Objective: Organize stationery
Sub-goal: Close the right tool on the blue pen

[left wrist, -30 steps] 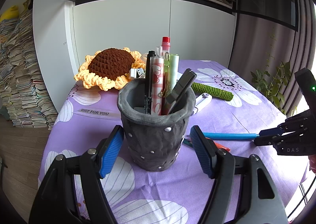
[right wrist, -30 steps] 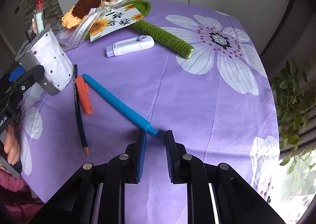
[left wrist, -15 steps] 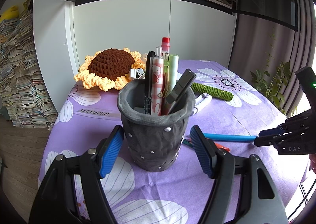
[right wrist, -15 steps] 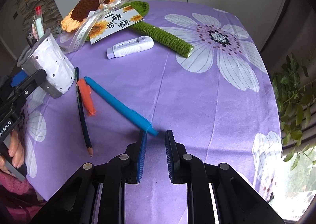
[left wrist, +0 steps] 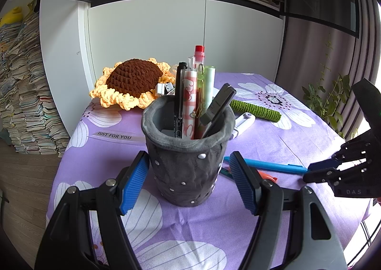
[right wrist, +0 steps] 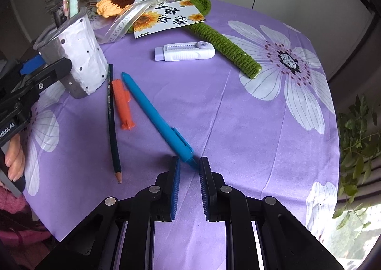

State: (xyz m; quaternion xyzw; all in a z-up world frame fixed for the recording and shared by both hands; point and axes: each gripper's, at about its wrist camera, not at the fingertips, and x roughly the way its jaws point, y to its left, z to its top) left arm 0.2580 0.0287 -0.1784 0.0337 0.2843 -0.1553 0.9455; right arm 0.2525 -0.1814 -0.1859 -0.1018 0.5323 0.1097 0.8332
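Observation:
A grey dotted pen holder (left wrist: 187, 163) full of pens stands on the purple flowered cloth; it also shows in the right wrist view (right wrist: 76, 56). My left gripper (left wrist: 188, 179) is open, its blue pads on either side of the holder, close to its walls. My right gripper (right wrist: 189, 170) is open with a narrow gap, its tips at the near end of a blue pen (right wrist: 154, 113) that lies on the cloth. The pen's tip sits just between the pads. An orange cap (right wrist: 122, 105) and a dark pencil (right wrist: 113, 122) lie left of the pen. A white eraser case (right wrist: 184, 53) lies farther back.
A crocheted sunflower (left wrist: 133, 82) with green stem (right wrist: 223, 41), a ribbon and a card (right wrist: 166, 19) lie at the back. White cabinets stand behind the table. A paper stack (left wrist: 21, 91) rises at left, a plant (right wrist: 357, 141) at right.
My right gripper has moved forward so the blue pen's end now lies between its tips. The left gripper and the holder have not moved.

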